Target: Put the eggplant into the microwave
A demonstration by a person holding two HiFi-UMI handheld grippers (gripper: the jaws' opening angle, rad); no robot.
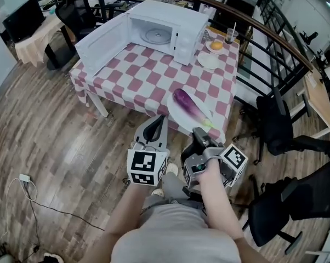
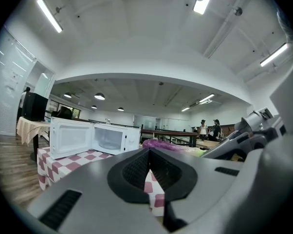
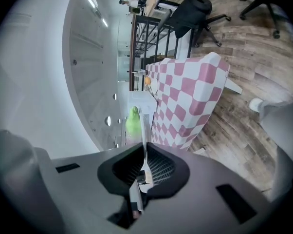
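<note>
- The eggplant (image 1: 189, 106) lies on a white plate (image 1: 178, 120) at the near right edge of the worktop (image 1: 148, 75). Its green stem end points near and right, towards the right hand-held gripper (image 1: 200, 135).
- The right hand-held gripper is turned on its side. Its jaws are nearly together and clamp the thin near rim of the plate (image 3: 142, 130), which runs edge-on between the pads in the right gripper view. The green stem (image 3: 132, 122) shows just beyond them.
- Part of the plate reaches out past the worktop's edge. I cannot tell whether the plate rests on the cloth or is held just above it.
- The left hand-held gripper (image 1: 158, 126) points level at the worktop, just left of the plate. Its jaws are pressed together with nothing between them (image 2: 149, 152), and they touch neither plate nor eggplant.
- In the left gripper view the eggplant (image 2: 158, 144) shows just above the jaw tips.
- The microwave (image 1: 170, 29) stands at the far side of the worktop. Its door (image 1: 102, 45) is swung wide open to the left, and the glass turntable (image 1: 157, 35) inside is bare.
- The eggplant is well apart from the microwave, with checked cloth between them.
- Right of the microwave stand a small plate (image 1: 209, 62), a dish with an orange (image 1: 216, 45) and a cup (image 1: 231, 35).
</note>
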